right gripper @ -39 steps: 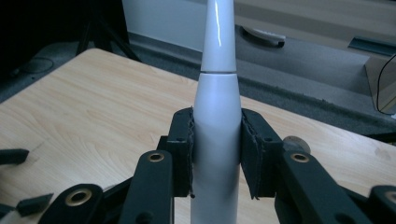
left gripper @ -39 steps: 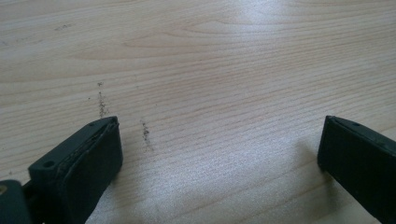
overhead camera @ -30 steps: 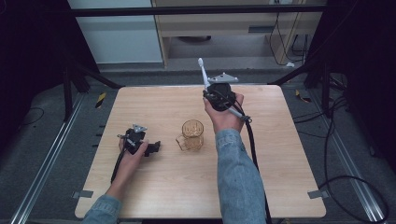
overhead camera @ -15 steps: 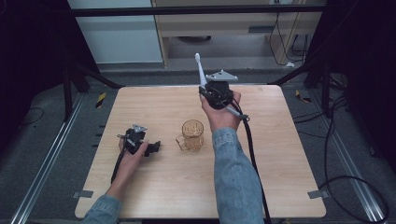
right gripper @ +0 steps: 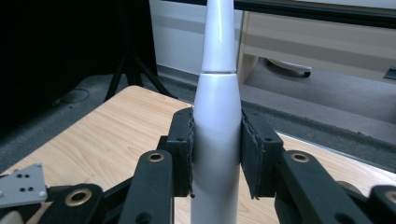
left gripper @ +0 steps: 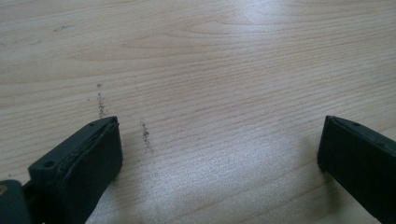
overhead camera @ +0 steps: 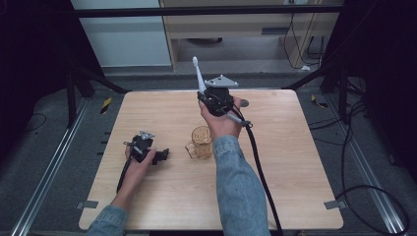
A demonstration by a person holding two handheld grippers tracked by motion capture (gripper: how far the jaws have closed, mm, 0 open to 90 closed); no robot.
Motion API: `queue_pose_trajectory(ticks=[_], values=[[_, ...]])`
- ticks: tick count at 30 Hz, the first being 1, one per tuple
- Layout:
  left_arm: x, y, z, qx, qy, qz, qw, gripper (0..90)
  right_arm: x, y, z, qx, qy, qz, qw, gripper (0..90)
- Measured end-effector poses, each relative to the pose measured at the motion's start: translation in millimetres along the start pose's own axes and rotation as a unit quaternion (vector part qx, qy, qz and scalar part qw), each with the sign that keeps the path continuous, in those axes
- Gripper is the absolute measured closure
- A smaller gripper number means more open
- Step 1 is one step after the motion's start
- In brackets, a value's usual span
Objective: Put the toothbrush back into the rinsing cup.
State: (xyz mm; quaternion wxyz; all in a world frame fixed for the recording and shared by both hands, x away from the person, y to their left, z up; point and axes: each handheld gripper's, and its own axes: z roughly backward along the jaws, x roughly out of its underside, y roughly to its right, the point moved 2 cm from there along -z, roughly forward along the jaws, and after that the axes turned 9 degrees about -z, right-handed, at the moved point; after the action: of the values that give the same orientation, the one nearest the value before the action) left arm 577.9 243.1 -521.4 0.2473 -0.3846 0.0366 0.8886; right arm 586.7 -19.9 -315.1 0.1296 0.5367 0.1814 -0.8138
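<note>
A white electric toothbrush [overhead camera: 198, 76] stands nearly upright above the table's far middle, its head pointing up and away. My right gripper [overhead camera: 204, 96] is shut on its thick handle. In the right gripper view the two pads [right gripper: 183, 150] press on either side of the toothbrush [right gripper: 217, 107], with the right gripper [right gripper: 216, 156] raised off the wood. An amber glass mug [overhead camera: 200, 143] stands on the wooden table [overhead camera: 295, 162] just in front of that hand. My left gripper [overhead camera: 160, 156] rests on the table at the left, open. Nothing lies between the left gripper's [left gripper: 219, 156] jaws.
A small grey disc [overhead camera: 244, 103] lies on the table beside the right hand. A black cable [overhead camera: 260, 172] trails from the right gripper across the table toward the front edge. Black frame legs stand at the far corners, and cables lie on the floor at the right.
My right hand has carried the toothbrush a little to the left over the far side of the table. The left hand and the mug have stayed where they were.
</note>
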Motion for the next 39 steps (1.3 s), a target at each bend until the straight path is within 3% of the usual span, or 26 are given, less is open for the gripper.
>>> queue_pose_trajectory(ticks=[26,39], values=[[0.0,-0.4,0.0,0.001,0.000,-0.001,1.0000,0.0,16.2,-8.5,-6.2,-0.012,0.007,-0.008,0.9999,66.9],[0.0,-0.5,0.0,0.002,0.000,-0.002,1.0000,0.0,41.3,-8.0,-17.7,-0.016,-0.011,-0.015,0.9997,66.9]])
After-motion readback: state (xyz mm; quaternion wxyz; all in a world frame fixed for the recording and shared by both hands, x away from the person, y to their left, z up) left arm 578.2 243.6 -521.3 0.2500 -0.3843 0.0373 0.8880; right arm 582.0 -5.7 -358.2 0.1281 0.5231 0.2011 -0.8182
